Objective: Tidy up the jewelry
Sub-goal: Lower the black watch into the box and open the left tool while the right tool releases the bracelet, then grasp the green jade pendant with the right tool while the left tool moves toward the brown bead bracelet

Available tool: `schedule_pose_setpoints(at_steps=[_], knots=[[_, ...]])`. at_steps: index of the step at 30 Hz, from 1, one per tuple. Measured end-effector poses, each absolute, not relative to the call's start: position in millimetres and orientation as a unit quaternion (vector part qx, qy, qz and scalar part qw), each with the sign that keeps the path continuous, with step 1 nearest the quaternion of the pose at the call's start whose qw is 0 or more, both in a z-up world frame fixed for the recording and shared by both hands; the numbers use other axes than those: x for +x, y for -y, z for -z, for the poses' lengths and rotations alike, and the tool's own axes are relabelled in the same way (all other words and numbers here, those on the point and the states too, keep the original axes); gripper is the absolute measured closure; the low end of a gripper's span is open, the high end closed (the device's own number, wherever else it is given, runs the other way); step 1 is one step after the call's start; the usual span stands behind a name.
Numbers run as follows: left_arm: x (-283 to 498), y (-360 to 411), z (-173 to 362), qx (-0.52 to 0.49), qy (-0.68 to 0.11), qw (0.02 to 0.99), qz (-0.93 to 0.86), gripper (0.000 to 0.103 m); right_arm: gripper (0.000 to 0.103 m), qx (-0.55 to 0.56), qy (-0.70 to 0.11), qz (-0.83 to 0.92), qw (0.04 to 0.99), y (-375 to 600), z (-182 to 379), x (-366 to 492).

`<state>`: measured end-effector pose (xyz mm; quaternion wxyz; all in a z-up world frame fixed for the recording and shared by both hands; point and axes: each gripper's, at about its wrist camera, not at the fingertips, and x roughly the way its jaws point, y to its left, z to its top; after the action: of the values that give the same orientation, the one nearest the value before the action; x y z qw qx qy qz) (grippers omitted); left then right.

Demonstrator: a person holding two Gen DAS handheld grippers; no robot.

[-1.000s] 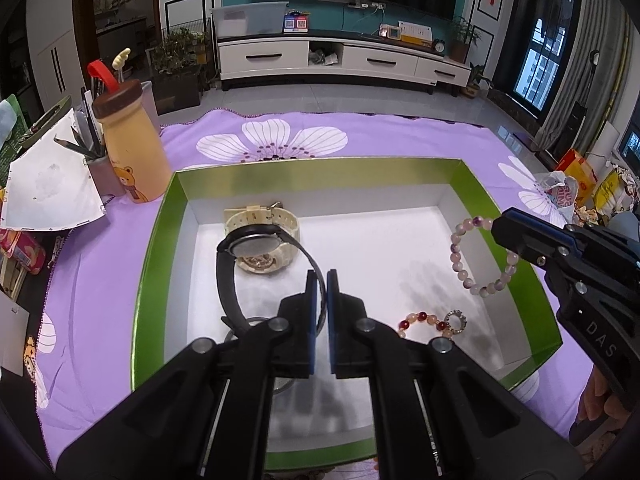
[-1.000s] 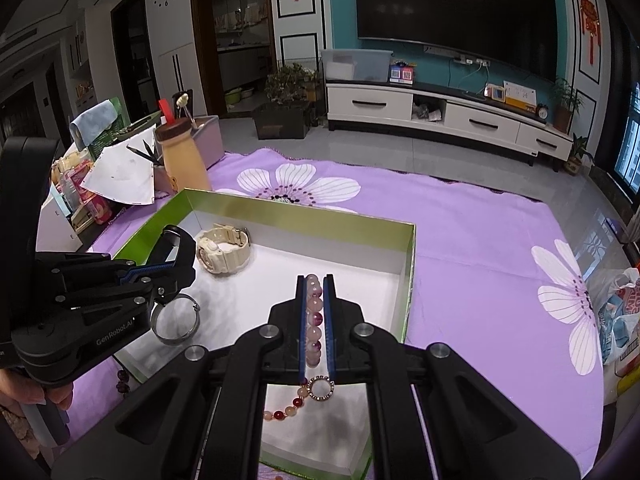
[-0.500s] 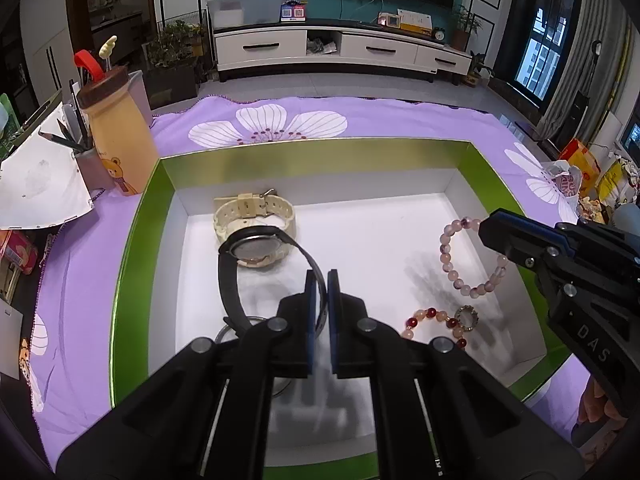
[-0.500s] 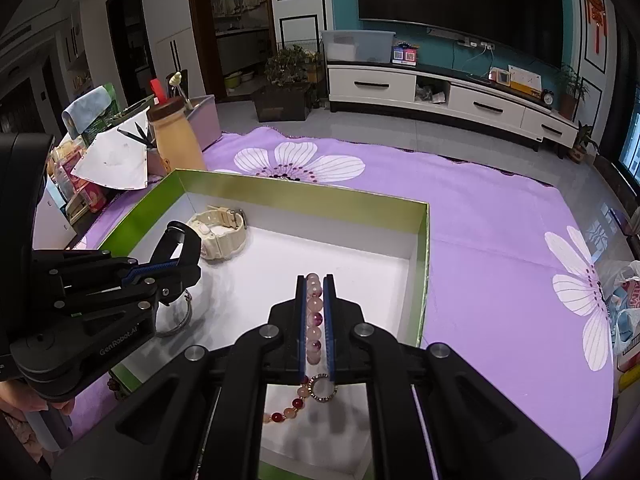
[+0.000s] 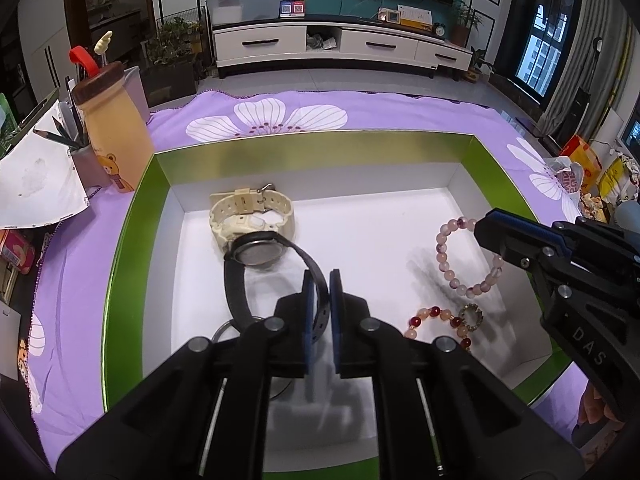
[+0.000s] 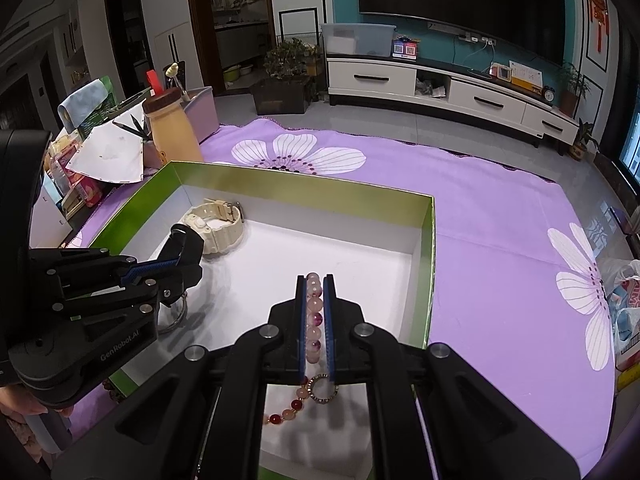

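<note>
A green-walled box (image 5: 132, 216) with a white floor lies on the purple cloth. My left gripper (image 5: 319, 280) is shut on the strap of a black watch (image 5: 256, 254), held just above the box floor. A cream watch (image 5: 252, 216) rests in the far left corner; it also shows in the right wrist view (image 6: 216, 226). My right gripper (image 6: 315, 280) is shut on a pink bead bracelet (image 6: 314, 316), which also shows in the left wrist view (image 5: 460, 256) over the box's right side. A red-and-peach bead bracelet with a ring charm (image 5: 444, 320) lies below it.
A metal ring (image 6: 176, 316) lies on the box floor under the left gripper. A tan bottle (image 5: 112, 128), a pencil cup (image 5: 80, 156) and papers (image 5: 36, 184) stand left of the box. A bag of clutter (image 5: 572, 176) sits at the cloth's right edge.
Both grippers have sunk a little toward the box floor and kept their holds. The black watch now sits closer to the cream watch.
</note>
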<state>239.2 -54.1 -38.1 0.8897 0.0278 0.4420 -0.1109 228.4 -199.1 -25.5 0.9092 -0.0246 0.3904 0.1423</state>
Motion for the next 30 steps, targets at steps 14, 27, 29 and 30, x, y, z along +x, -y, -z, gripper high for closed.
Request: schedule_pose_setpoints(at_steps=[14, 27, 29, 30], knots=[[238.1, 51.7, 34.8, 0.023, -0.435, 0.893, 0.11, 0.079, 0.08, -0.008, -0.389, -0.131, 0.912, 208.3, 24.3, 228.8], [217.3, 28.6, 9.1, -0.002, -0.411, 0.906, 0.101, 0.038, 0.053, 0.017, -0.36, -0.121, 0.925, 235.5, 1.8, 192.4], [210.8, 24.1, 7.4, -0.004, -0.41, 0.907, 0.099, 0.03, 0.051, 0.018, -0.356, -0.118, 0.927, 239.9, -0.9, 183.3], [206.5, 21.2, 6.1, -0.006, -0.409, 0.907, 0.097, 0.029, 0.049, 0.018, -0.354, -0.117, 0.928, 241.8, -1.8, 179.5]])
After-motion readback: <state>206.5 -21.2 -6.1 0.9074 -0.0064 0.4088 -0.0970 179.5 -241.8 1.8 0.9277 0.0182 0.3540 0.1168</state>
